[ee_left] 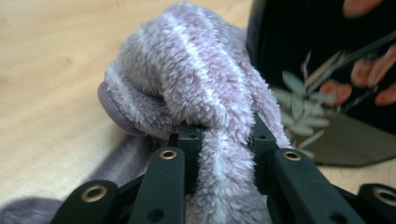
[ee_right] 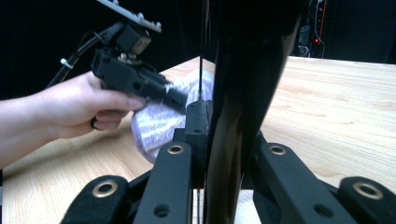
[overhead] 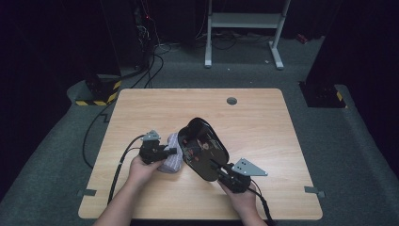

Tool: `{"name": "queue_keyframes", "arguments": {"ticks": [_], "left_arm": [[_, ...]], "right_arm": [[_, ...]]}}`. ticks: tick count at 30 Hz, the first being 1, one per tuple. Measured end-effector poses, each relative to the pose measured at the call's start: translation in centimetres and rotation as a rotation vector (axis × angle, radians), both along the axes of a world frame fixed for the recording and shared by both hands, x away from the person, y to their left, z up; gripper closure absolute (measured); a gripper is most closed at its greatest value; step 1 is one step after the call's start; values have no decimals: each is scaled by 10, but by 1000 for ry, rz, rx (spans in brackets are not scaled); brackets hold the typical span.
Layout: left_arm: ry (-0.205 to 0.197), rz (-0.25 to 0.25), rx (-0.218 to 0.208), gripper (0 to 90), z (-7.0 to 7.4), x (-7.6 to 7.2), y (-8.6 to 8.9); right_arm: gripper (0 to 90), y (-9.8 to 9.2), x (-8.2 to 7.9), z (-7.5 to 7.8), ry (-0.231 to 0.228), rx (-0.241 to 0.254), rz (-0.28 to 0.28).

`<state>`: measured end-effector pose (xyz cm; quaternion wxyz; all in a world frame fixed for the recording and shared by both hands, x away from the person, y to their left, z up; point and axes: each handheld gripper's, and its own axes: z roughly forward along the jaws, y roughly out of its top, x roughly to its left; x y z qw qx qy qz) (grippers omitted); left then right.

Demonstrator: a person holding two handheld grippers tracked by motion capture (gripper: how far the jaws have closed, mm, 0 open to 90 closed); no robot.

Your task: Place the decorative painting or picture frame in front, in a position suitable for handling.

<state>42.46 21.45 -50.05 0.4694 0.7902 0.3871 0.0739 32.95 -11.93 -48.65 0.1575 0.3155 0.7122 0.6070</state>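
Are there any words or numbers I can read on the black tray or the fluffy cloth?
None. The black tray carries painted leaves and reddish flowers, no letters. The fluffy cloth has pale stripes, no label. The table bears no writing either.

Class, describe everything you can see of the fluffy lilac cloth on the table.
The cloth is a thick, fuzzy towel-like fabric, pale lilac with lighter stripes and a smooth hemmed edge. It lies bunched and twisted on the wooden table, beside the black flower-painted tray, which the right claw holds on edge. The left claw is shut on a fold of it.
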Motion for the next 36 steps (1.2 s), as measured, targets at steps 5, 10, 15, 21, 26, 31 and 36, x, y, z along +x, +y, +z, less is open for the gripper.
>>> {"name": "queue_keyframes", "arguments": {"ticks": [5,10,15,21,26,31,36], "left_arm": [[-46,34,-90,733,23,3,10],[-145,17,-157,732,65,-2,10],[-204,-12,-162,729,92,-5,0],[-228,-48,-150,723,112,-1,-13],[-199,-31,-116,726,97,5,-15],[-147,-6,-82,731,77,12,-7],[-44,12,-51,734,42,16,2]], "right_arm": [[803,0,0,0,-1,-1,0],[803,1,0,0,-3,-2,1],[803,1,0,0,-3,-2,0],[803,1,0,0,-2,-3,-1],[803,1,0,0,-1,-3,-1],[801,1,0,0,-1,-3,-4],[801,1,0,0,-3,-5,-4]]}}
